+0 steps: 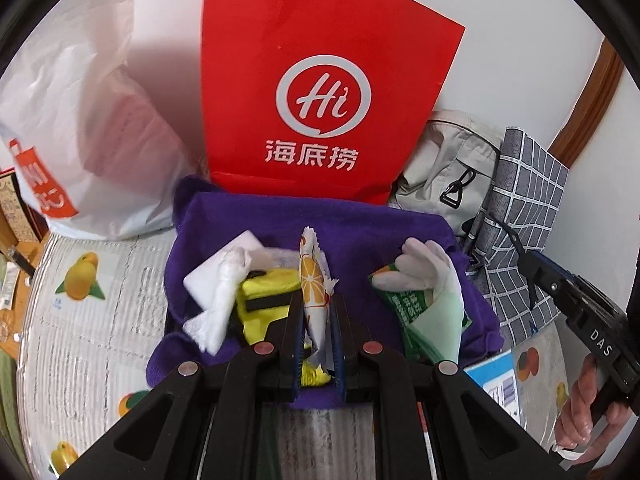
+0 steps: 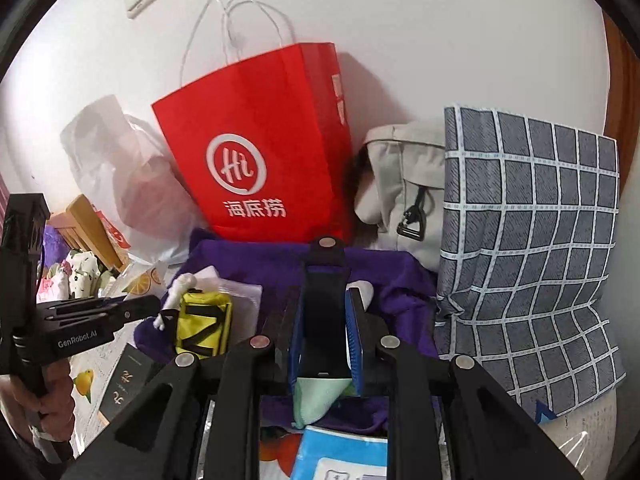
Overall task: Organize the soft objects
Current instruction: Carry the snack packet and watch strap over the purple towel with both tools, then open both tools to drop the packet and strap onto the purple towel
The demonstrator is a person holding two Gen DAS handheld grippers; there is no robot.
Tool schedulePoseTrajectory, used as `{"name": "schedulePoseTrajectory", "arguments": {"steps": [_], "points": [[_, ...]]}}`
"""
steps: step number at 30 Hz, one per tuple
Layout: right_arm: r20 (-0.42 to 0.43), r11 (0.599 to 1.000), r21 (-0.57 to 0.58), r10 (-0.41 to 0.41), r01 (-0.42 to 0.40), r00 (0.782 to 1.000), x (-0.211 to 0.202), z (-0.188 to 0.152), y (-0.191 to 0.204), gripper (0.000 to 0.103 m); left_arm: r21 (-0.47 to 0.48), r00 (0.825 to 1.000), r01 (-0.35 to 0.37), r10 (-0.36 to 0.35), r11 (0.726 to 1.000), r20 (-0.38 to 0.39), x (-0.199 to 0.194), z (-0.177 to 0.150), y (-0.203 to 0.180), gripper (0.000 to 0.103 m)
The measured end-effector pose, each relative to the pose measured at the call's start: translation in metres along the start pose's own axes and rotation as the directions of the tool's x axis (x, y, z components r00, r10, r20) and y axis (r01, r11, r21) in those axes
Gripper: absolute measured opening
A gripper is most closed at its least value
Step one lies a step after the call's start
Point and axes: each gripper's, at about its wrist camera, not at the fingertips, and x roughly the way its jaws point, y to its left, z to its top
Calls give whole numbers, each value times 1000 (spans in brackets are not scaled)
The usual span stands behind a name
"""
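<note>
The orange-print sachet [image 1: 314, 292] stands pinched between the left gripper [image 1: 318, 320] fingers, long axis running away along them, above the purple towel [image 1: 360, 224]. The right gripper [image 2: 326, 320] fingers clamp a black strap [image 2: 324, 320]; yellow pouch [image 2: 204, 320] lies left.

The red bag [image 1: 320, 92] stood upright against the wall right behind the purple cloth [image 1: 400, 232], with the white plastic bag [image 1: 72, 120] on its left and the beige bag [image 1: 448, 160] and checked cushion [image 2: 532, 240] on its right, so the far side was walled in. The cloth itself was crowded by a yellow pouch [image 1: 264, 300], a white pack [image 1: 224, 268] and a green packet [image 1: 416, 308], leaving bare strips only near its back edge. Open room lay on the fruit-print mat [image 1: 88, 320] to the left.
</note>
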Motion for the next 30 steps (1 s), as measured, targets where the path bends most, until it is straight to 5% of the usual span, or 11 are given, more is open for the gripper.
{"name": "schedulePoseTrajectory", "arguments": {"steps": [10,30], "points": [[-72,1000,15,-7,8,997,26,-6,-20,20,9,1000,-25,25,1000,18,20,10,0,12],[-239,997,58,-37,52,970,74,-32,-41,20,-6,993,53,-54,999,-107,64,0,1,13]]}}
